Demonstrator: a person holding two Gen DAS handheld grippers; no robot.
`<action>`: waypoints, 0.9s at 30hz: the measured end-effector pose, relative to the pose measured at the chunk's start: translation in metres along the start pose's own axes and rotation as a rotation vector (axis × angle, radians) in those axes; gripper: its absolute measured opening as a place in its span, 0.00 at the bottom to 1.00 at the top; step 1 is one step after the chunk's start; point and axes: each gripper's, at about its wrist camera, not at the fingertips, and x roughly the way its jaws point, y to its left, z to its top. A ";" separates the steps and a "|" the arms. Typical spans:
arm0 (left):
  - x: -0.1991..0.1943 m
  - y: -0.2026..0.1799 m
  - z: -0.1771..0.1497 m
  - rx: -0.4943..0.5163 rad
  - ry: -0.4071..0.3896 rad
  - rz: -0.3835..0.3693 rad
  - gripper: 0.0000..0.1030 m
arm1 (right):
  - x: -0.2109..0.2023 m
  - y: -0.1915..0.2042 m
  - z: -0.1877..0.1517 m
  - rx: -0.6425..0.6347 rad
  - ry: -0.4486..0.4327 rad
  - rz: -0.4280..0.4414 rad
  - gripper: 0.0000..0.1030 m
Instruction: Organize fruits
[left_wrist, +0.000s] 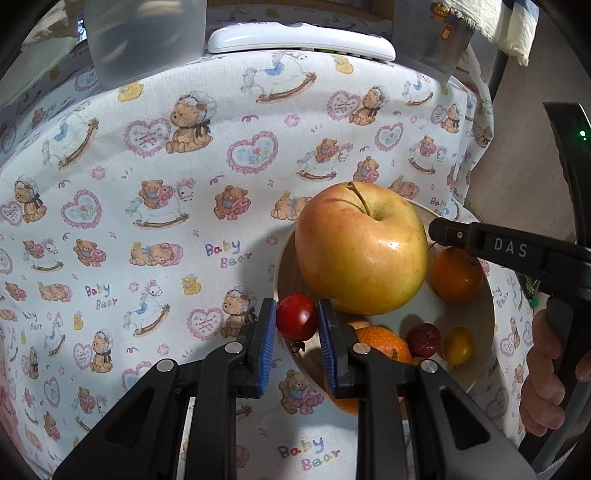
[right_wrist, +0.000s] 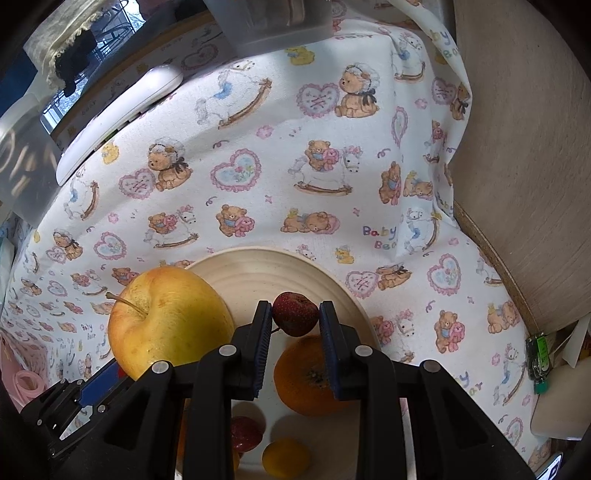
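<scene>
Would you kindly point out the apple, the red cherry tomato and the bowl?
apple (left_wrist: 360, 251): left wrist view, its front skin.
red cherry tomato (left_wrist: 296, 316): left wrist view, its middle.
bowl (right_wrist: 258, 267): right wrist view, bare inner wall.

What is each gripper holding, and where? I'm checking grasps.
Left gripper: red cherry tomato, pinched at its sides. Right gripper: dark red fruit, likewise.

Both wrist cameras look steeply down along their fingers, close over the table. Both share the plate (left_wrist: 476, 354) (right_wrist: 258, 266) and apple (left_wrist: 360, 251) (right_wrist: 166, 321), lower right in the left view, lower centre in the right.
</scene>
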 end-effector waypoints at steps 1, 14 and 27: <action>-0.001 0.000 0.000 0.001 -0.002 0.001 0.21 | 0.000 0.000 0.000 -0.001 0.000 0.001 0.26; -0.036 0.012 -0.011 0.013 -0.143 0.037 0.57 | -0.023 0.011 0.000 -0.042 -0.084 -0.008 0.55; -0.124 0.039 -0.051 0.001 -0.462 0.116 0.89 | -0.099 0.042 -0.021 -0.100 -0.389 0.061 0.82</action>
